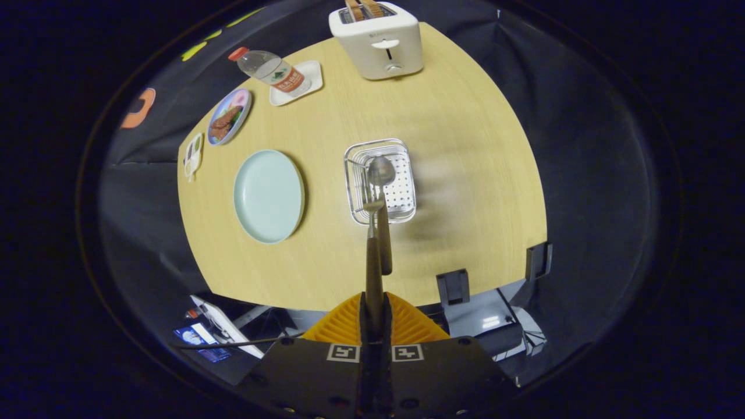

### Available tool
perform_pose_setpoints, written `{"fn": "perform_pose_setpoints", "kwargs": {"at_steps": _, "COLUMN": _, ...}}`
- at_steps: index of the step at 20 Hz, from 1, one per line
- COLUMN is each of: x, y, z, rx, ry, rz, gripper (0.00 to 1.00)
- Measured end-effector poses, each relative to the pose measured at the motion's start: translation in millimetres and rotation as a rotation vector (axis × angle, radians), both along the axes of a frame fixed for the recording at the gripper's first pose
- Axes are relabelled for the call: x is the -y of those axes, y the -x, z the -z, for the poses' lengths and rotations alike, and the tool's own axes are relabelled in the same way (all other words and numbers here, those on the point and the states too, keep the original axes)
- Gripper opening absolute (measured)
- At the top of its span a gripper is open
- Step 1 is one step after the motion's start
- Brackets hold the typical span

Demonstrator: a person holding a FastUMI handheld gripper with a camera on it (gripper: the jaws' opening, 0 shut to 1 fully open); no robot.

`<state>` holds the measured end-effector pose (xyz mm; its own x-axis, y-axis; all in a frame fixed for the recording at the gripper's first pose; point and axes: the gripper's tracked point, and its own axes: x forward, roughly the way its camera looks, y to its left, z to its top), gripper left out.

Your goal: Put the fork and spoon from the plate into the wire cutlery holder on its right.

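Note:
I look down from well above the table. My gripper (372, 302) is shut on the brown handle of the fork (372, 256), whose tines hang over the near rim of the wire cutlery holder (355, 174). The spoon (381, 170) stands in the holder, bowl inside the basket, its brown handle leaning out over the near rim beside the fork. To the left of the holder lies the pale blue plate (269, 196), with nothing on it.
Beyond the holder stands a white toaster (377, 39) with bread in it. A water bottle (270, 70) lies on a white square dish (308, 78); a patterned plate (229, 116) and a small white tray (193, 156) sit at the far left. Two black clamps (453, 286) grip the near table edge.

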<state>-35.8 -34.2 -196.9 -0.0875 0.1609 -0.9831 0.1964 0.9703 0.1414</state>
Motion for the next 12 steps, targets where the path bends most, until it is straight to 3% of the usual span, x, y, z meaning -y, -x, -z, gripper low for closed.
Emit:
{"fn": "perform_pose_setpoints", "kwargs": {"at_steps": 8, "x": 0.1, "y": -23.5, "z": 1.6, "rx": 0.023, "ry": -0.009, "rz": 0.061, "gripper": 0.13}}
{"fn": "perform_pose_setpoints", "kwargs": {"at_steps": 9, "x": -1.0, "y": -25.5, "z": 2.0, "rx": 0.028, "ry": -0.014, "rz": 0.06, "gripper": 0.2}}
{"fn": "perform_pose_setpoints", "kwargs": {"at_steps": 11, "x": -5.9, "y": -27.5, "z": -2.0, "rx": 0.049, "ry": -0.022, "rz": 0.055, "gripper": 0.26}}
{"fn": "perform_pose_setpoints", "kwargs": {"at_steps": 12, "x": -7.0, "y": -29.5, "z": -3.9, "rx": 0.069, "ry": -0.019, "rz": 0.043, "gripper": 0.36}}
